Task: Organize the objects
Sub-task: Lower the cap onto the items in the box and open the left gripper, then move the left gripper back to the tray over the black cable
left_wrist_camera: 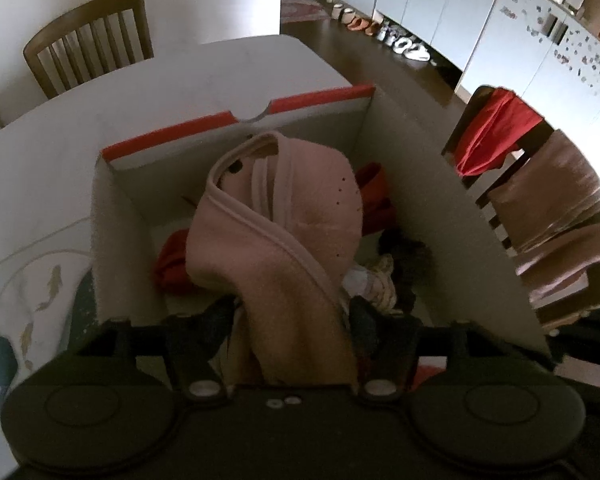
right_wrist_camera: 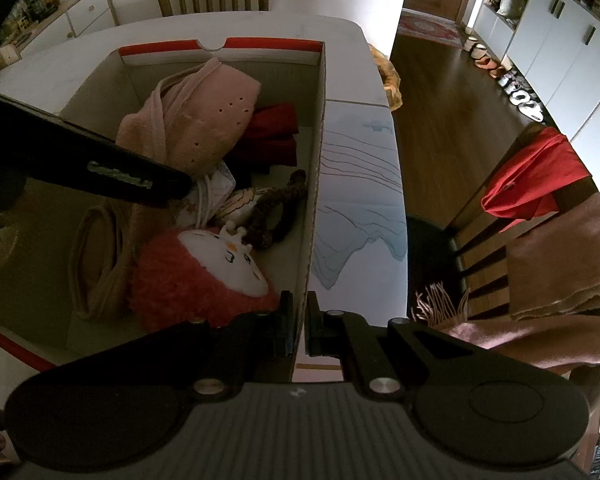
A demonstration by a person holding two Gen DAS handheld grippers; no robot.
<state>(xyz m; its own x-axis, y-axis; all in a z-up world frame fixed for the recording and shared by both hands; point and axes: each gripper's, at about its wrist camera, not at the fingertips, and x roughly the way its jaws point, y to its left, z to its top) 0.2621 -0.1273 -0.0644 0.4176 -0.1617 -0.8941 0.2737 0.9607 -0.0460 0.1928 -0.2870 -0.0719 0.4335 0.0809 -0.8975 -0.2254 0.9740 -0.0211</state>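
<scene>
An open cardboard box [left_wrist_camera: 172,138] with a red rim stands on the white table [left_wrist_camera: 180,76]. A pink cap-like garment [left_wrist_camera: 284,224] rises out of it, its lower end between the spread fingers of my left gripper [left_wrist_camera: 292,316], which is open; the pads do not seem to press on it. In the right wrist view the pink garment [right_wrist_camera: 204,112] lies at the back of the box beside red cloth [right_wrist_camera: 272,132]. A red plush toy [right_wrist_camera: 204,276] with a white face, a brown plush [right_wrist_camera: 276,208] and a beige strap [right_wrist_camera: 96,260] also lie inside. My right gripper [right_wrist_camera: 300,320] is shut on the box's right wall [right_wrist_camera: 316,160].
A wooden chair [left_wrist_camera: 88,44] stands behind the table. A second chair at the right carries a red cloth [right_wrist_camera: 536,172] and a pink fringed scarf [right_wrist_camera: 568,256]. A drawn paper mat [right_wrist_camera: 360,184] covers the table beside the box. Shoes [right_wrist_camera: 516,92] line the dark floor by white cabinets.
</scene>
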